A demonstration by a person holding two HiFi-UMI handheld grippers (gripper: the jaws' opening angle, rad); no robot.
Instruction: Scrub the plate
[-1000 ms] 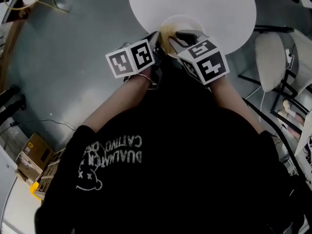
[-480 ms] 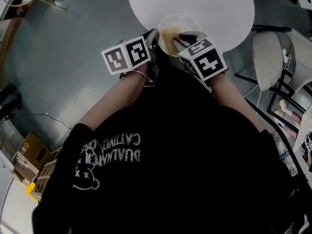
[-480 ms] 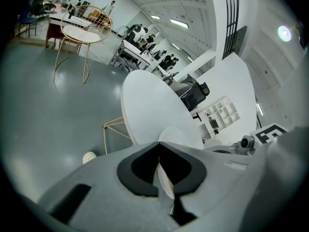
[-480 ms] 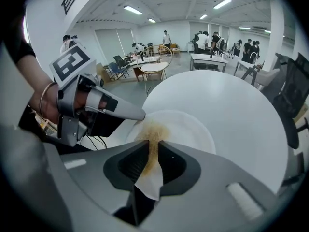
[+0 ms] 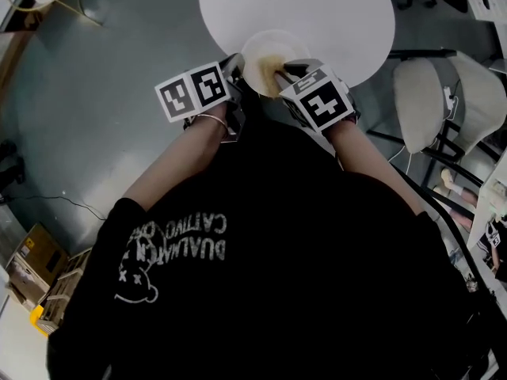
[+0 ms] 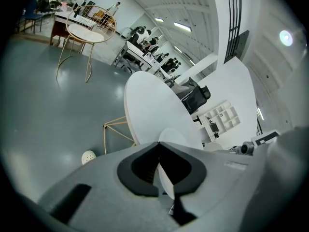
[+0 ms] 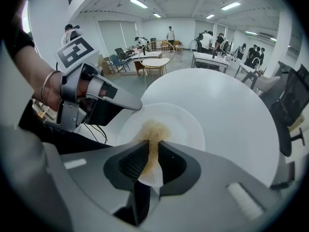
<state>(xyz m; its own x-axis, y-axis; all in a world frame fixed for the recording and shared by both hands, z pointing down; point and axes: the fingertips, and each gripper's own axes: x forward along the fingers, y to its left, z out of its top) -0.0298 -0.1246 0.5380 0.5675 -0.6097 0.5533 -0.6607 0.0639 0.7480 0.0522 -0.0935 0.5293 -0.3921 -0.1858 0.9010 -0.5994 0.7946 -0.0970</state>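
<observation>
A white plate (image 5: 295, 44) sits at the near edge of the round white table (image 5: 317, 6). A brown smear covers its near side. My left gripper (image 5: 238, 66) is shut on the plate's left rim; in the left gripper view the plate (image 6: 172, 137) shows edge-on between the jaws of the left gripper (image 6: 159, 146). My right gripper (image 5: 281, 70) is shut on a brown-stained paper wipe (image 7: 153, 134), which is pressed onto the plate (image 7: 186, 122). The right gripper view shows the left gripper (image 7: 137, 106) at the rim and my right gripper (image 7: 153, 146) over the smear.
Padded chairs (image 5: 420, 105) stand right of the table. Cardboard boxes (image 5: 32, 264) lie on the grey floor at lower left. A small round table with gold legs (image 6: 89, 33) stands farther off, with desks and people behind it.
The whole head view has drifted left and slightly up. Both grippers keep their holds at the plate, and the wipe stays on the smear.
</observation>
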